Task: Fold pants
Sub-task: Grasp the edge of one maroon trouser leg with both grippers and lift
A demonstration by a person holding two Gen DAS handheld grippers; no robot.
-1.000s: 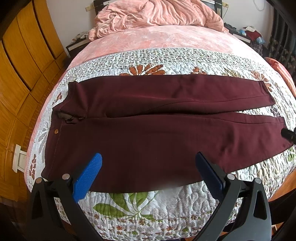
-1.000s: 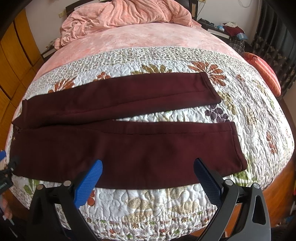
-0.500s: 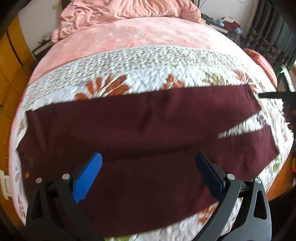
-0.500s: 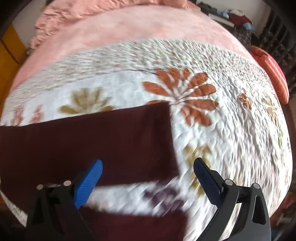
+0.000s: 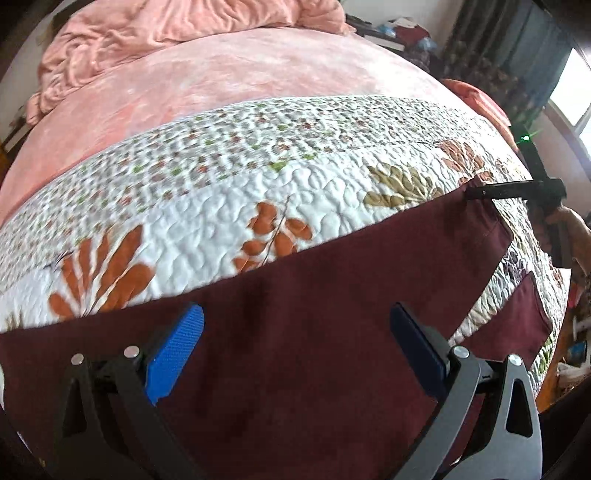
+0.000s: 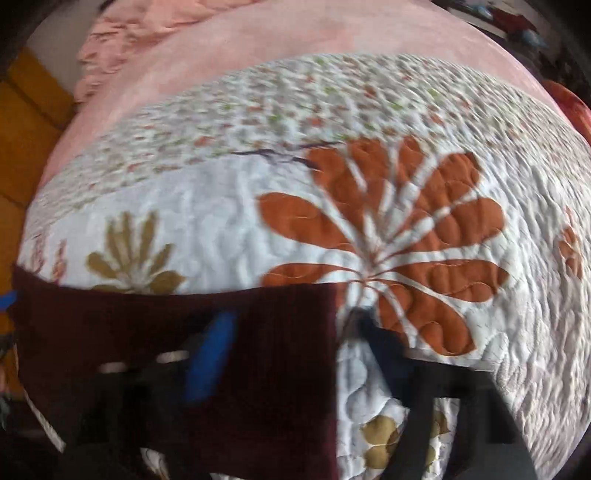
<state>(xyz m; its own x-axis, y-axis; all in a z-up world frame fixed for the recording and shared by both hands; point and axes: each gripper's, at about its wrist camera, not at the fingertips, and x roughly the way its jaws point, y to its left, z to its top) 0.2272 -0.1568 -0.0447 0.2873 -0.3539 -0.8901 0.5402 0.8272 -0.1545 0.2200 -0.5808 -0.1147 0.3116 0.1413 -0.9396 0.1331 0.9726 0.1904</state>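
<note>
Two grippers hang over maroon pants [image 5: 332, 314] spread on a quilted bed [image 5: 229, 184]: the left gripper [image 5: 295, 343] gapes empty, the right gripper [image 6: 291, 354] straddles a leg's hem, blurred, apparently unclenched. A shallow pinch could catch quilt too. Pink blanket [image 5: 166, 33] heaped behind; curtains [image 5: 517, 55] beyond.

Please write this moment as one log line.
left gripper: open, above pants | right gripper: open, straddling far-leg hem, view blurred | pants: flat on quilt, unfolded
</note>
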